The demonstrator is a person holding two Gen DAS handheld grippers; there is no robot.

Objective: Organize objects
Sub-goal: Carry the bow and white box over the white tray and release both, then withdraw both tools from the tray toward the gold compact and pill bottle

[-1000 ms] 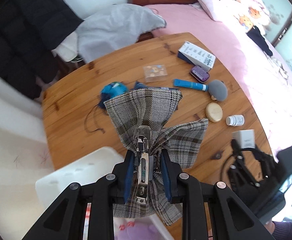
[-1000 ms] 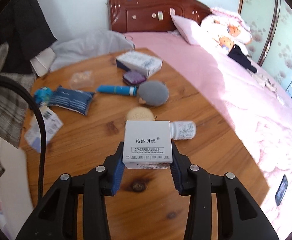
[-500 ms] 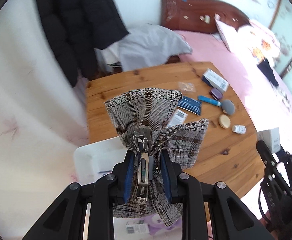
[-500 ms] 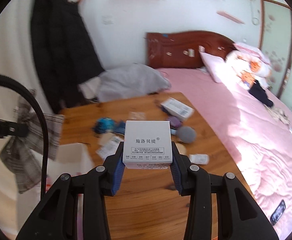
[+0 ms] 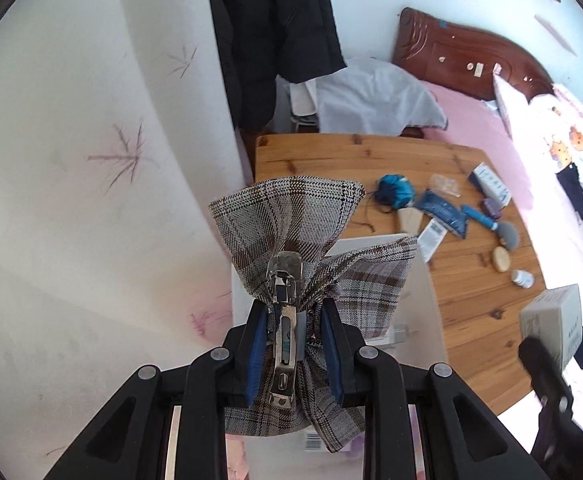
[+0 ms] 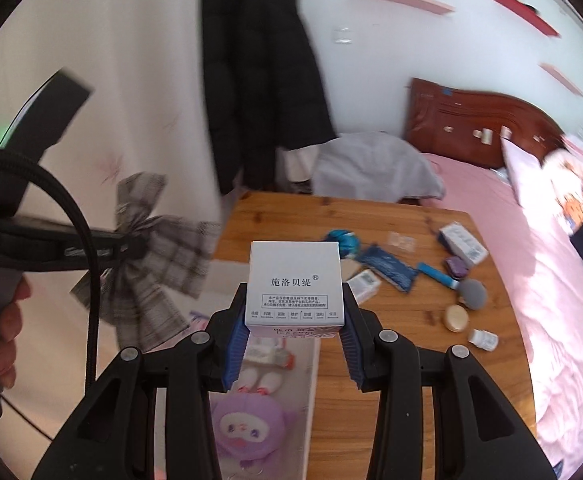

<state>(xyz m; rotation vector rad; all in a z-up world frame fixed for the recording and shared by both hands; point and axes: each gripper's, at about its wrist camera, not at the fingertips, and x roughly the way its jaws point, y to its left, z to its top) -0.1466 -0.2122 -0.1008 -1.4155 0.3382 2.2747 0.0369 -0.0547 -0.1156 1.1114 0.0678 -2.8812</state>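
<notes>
My left gripper [image 5: 293,344] is shut on a grey plaid bow hair clip [image 5: 291,232] by its metal clasp and holds it high above a white storage bin [image 5: 375,242]. The clip also shows blurred in the right wrist view [image 6: 151,252]. My right gripper [image 6: 293,330] is shut on a small white box [image 6: 294,280] with Chinese print, above the bin [image 6: 311,380], which holds a purple plush doll [image 6: 243,424]. The box also shows at the right of the left wrist view [image 5: 551,320].
A wooden table [image 6: 407,360] holds a blue yarn ball [image 6: 341,240], a dark blue pouch [image 6: 389,266], a blue tube [image 6: 437,276], a grey puff [image 6: 471,294], a round compact [image 6: 456,318], a small bottle [image 6: 483,338] and a white carton [image 6: 461,242]. A pink bed [image 6: 539,260] lies right, a black coat [image 6: 259,80] hangs behind.
Both grippers have risen and pulled back left from the table with their loads. They now hang over the white bin, and the table items look smaller and farther off.
</notes>
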